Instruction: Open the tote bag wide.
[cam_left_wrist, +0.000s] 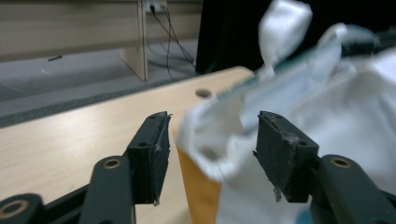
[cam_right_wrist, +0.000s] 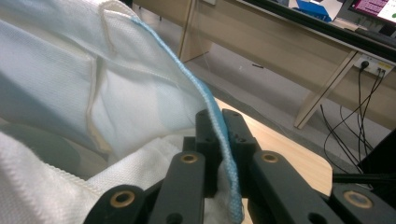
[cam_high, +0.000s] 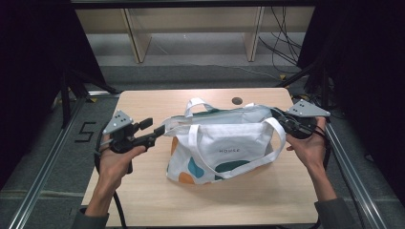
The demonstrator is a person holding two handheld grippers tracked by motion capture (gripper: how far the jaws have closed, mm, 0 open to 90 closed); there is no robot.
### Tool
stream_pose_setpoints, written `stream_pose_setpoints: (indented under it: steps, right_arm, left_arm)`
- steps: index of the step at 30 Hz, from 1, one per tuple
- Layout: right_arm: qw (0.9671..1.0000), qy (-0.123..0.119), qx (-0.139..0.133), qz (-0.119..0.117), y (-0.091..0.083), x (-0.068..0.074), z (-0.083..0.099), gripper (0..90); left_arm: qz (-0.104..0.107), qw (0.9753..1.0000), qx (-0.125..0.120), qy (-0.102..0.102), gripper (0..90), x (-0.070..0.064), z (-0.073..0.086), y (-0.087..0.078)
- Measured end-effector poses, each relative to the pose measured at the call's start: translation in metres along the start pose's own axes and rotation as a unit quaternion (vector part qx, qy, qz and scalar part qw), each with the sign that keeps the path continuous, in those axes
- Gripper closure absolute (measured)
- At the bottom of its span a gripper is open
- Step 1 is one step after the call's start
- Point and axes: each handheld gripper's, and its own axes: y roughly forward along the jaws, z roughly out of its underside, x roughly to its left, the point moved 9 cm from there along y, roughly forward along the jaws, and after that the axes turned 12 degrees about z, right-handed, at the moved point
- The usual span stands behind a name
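A white tote bag (cam_high: 224, 148) with teal and orange blobs and white strap handles lies on the wooden table (cam_high: 157, 200). My right gripper (cam_high: 279, 117) is at the bag's right end, shut on its blue-trimmed rim (cam_right_wrist: 222, 135). My left gripper (cam_high: 160, 130) is at the bag's left end, open. In the left gripper view a fold of white bag cloth (cam_left_wrist: 212, 135) and an orange patch (cam_left_wrist: 201, 193) sit between the two spread jaws, and neither jaw presses the cloth.
A small round hole (cam_high: 237, 100) marks the table's far edge. Wooden shelf legs (cam_high: 136, 40) and loose cables (cam_high: 282, 45) stand on the floor beyond. Metal rails (cam_high: 45, 162) run along both table sides.
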Motion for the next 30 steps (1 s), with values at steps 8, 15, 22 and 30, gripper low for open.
stream_pose_setpoints:
  steps: [8, 15, 22, 30]
  right_arm:
    - [0.9999, 0.012, 0.002, -0.003, 0.001, 0.000, 0.000, 86.2]
    - [0.9999, 0.010, 0.002, -0.005, 0.001, -0.002, -0.001, 86.0]
    - [0.9999, 0.012, 0.004, -0.005, 0.002, -0.001, -0.001, 85.7]
    - [0.9997, 0.025, 0.004, -0.007, 0.000, -0.006, -0.003, 76.1]
  left_arm:
    - [0.018, 0.9961, 0.071, -0.049, 38.2, -0.014, 0.078, 0.020]
    - [0.089, 0.9944, 0.042, -0.037, 47.7, -0.059, 0.091, 0.040]
    - [0.105, 0.9921, 0.063, -0.026, 39.2, -0.091, 0.096, 0.055]
    - [0.055, 0.9938, 0.075, 0.060, 66.7, -0.090, 0.100, 0.081]
